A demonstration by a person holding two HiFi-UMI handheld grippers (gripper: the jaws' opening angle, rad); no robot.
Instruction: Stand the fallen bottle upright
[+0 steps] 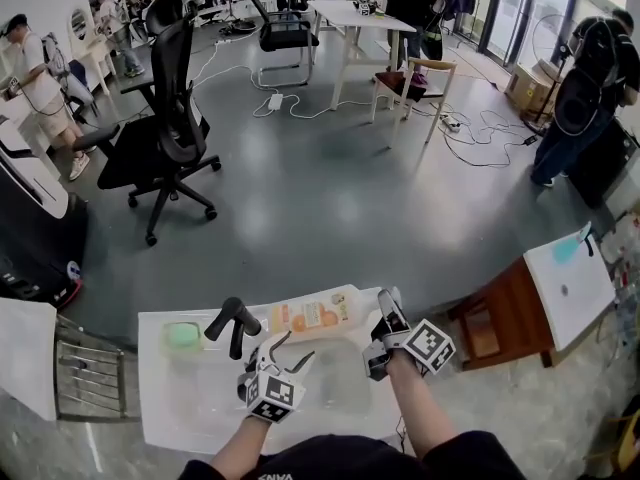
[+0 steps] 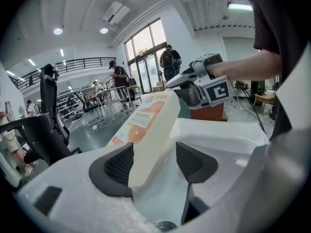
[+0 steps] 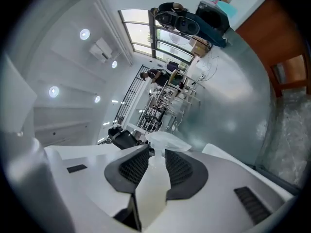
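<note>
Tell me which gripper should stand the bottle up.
Likely right: the right gripper clamps the bottle at its pump neck, the end that must rise; the left gripper straddles the base, one pad clear.

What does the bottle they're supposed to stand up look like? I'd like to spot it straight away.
Find the white sink at the bottom of the head view. Along its far edge, right of the black faucet, lies a cream bottle, its pump end in the right gripper. Only it carries an orange fruit label.
</note>
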